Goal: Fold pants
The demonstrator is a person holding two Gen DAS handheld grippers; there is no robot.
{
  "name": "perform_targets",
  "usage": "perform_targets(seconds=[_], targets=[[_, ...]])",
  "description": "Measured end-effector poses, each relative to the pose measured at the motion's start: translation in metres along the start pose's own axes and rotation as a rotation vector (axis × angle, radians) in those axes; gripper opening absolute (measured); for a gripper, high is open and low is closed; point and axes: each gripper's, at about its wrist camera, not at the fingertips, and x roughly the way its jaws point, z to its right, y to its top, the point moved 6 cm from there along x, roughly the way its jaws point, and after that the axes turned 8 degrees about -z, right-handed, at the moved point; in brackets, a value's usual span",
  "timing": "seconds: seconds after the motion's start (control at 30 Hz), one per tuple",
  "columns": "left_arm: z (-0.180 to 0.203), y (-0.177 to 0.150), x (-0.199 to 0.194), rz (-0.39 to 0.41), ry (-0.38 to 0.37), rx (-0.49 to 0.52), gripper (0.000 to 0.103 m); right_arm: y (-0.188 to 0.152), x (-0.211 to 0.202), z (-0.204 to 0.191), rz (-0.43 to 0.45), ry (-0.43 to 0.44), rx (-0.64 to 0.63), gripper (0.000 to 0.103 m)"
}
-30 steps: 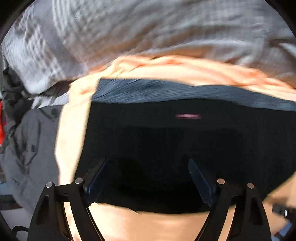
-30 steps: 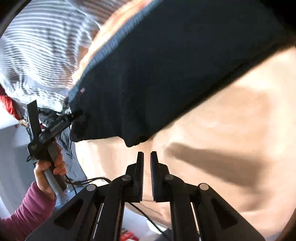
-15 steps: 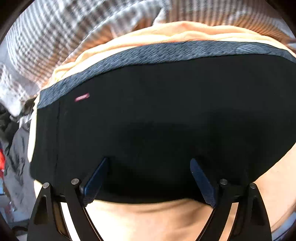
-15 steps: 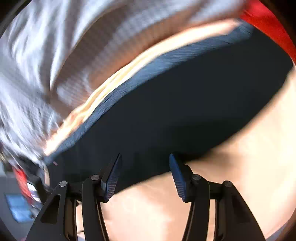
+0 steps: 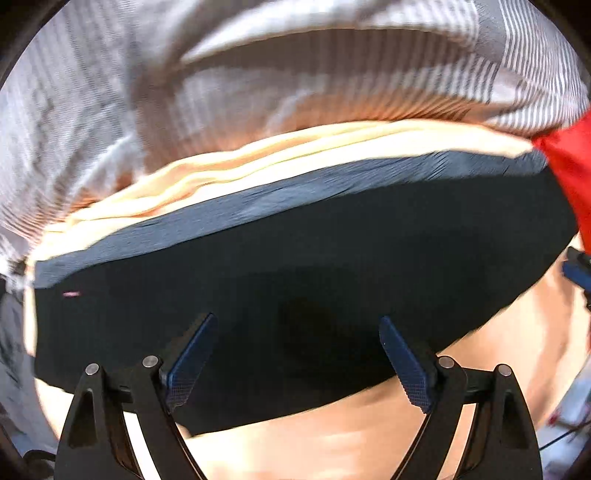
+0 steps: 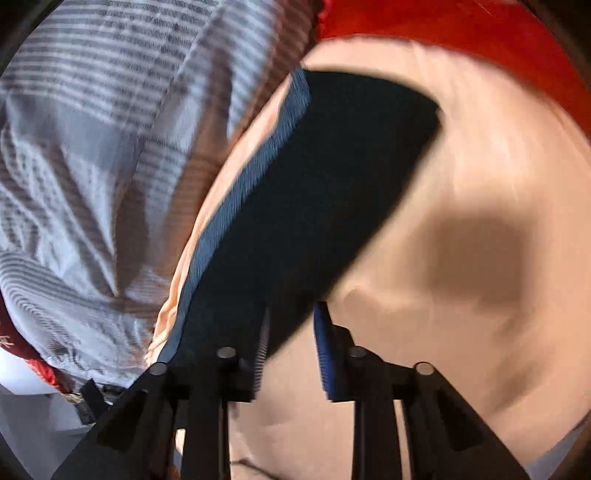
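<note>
Swung across, right gripper (image 6: 291, 350) is closing over the pants (image 6: 314, 206) edge.

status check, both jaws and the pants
Left gripper open above pants. Right gripper jaws closing over pants edge, not pinching yet. Red cloth and striped bedding alongside.

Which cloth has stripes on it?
The grey blanket at the back. It alone has thin stripes; the pants are plain dark, the sheet plain peach, and the red cloth plain too.
</note>
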Motion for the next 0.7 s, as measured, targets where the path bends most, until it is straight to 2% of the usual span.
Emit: perform_targets(seconds=[0.03,0.13,0.23,0.3,0.37,0.4,0.5,0.6,0.63,0.7], targets=[[0.007,0.004,0.002,0.006,-0.006,-0.007,0.090,0.012,0.004,-0.007,0.002,0.002,-0.024,0.025],[0.032,0.019,0.022,0.004,0.046,-0.013,0.090,0.043,0.035,-0.037,-0.038,0.026,-0.128,0.025],[0.037,0.016,0.040,-0.036,0.054,-0.062,0.090,0.051,0.072,-0.061,-0.114,0.017,-0.228,0.025],[0.036,0.014,0.045,-0.039,0.040,-0.096,0.090,0.053,0.096,-0.073,-0.144,-0.031,-0.315,0.025],[0.035,0.013,0.047,-0.035,0.027,-0.123,0.091,0.063,0.101,-0.076,-0.116,-0.075,-0.382,0.021],[0.035,0.012,0.048,-0.031,0.037,-0.124,0.095,0.074,0.097,-0.073,-0.084,-0.097,-0.388,0.021],[0.032,0.011,0.052,-0.026,0.048,-0.136,0.097,0.107,0.071,-0.047,0.021,-0.159,-0.305,0.021],[0.031,0.004,0.059,-0.031,0.040,-0.156,0.097,0.138,0.028,-0.002,0.140,-0.218,-0.153,0.014],[0.022,0.008,0.063,-0.033,0.045,-0.156,0.097,0.140,0.010,0.010,0.169,-0.196,-0.095,0.013],[0.014,0.010,0.075,-0.034,0.056,-0.155,0.097,0.131,-0.010,0.012,0.186,-0.153,-0.069,0.014]])
